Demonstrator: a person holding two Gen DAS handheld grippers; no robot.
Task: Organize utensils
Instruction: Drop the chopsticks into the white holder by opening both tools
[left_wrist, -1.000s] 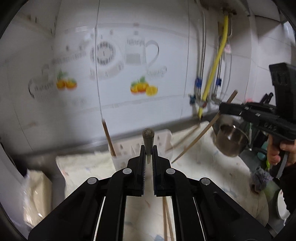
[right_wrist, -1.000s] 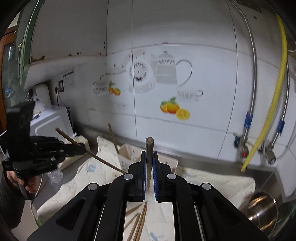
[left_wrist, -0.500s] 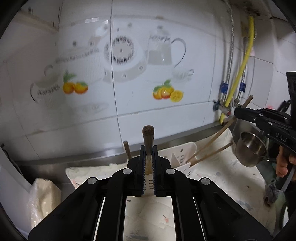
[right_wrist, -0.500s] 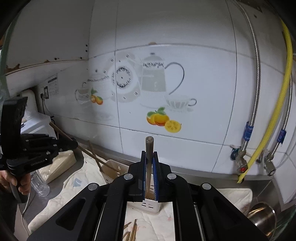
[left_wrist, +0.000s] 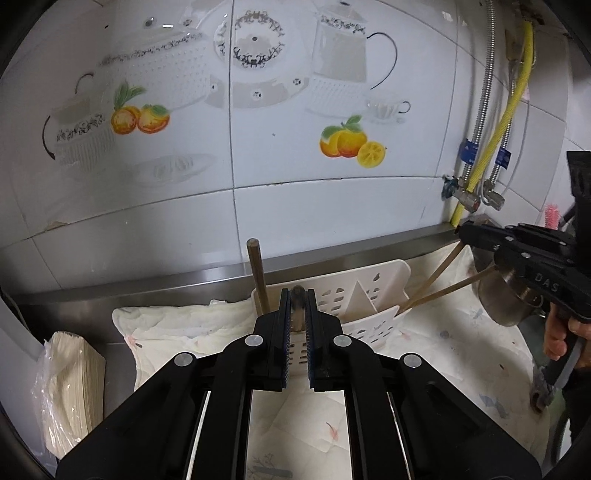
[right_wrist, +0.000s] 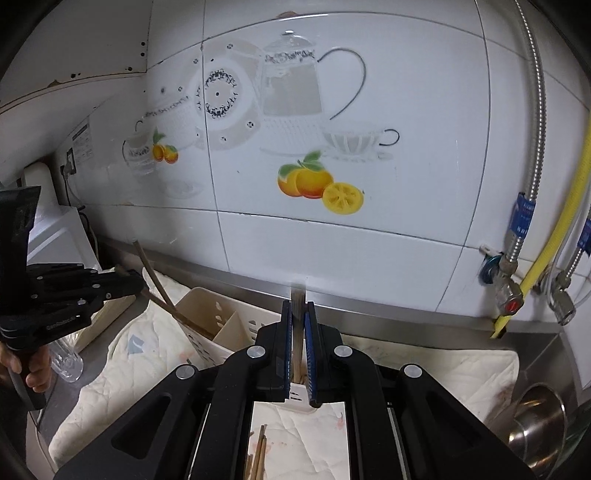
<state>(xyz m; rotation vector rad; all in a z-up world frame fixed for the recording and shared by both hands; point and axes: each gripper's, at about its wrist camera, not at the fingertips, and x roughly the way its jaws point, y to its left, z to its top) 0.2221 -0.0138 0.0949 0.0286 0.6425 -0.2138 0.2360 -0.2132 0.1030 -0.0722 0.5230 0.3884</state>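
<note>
A white slotted utensil caddy (left_wrist: 369, 295) stands on a quilted cloth by the wall; it also shows in the right wrist view (right_wrist: 207, 325). My left gripper (left_wrist: 297, 295) is shut on a brown chopstick (left_wrist: 296, 299) held down into the caddy's left compartment, beside another chopstick (left_wrist: 258, 273) standing there. My right gripper (right_wrist: 298, 306) is shut on a wooden chopstick (right_wrist: 297, 295) over the caddy's right end; in the left wrist view its chopstick (left_wrist: 436, 277) slants into the right compartment next to another one.
Several loose chopsticks (right_wrist: 256, 458) lie on the cloth (right_wrist: 424, 369) below my right gripper. A steel pot (right_wrist: 535, 421) sits at right, with pipes and a yellow hose (right_wrist: 546, 251) on the wall. A wrapped stack (left_wrist: 70, 384) sits at left.
Both grippers have moved closer to the caddy and lowered their chopsticks, whose tops now stick out much less above the fingers and whose lower ends sit in the compartments.
</note>
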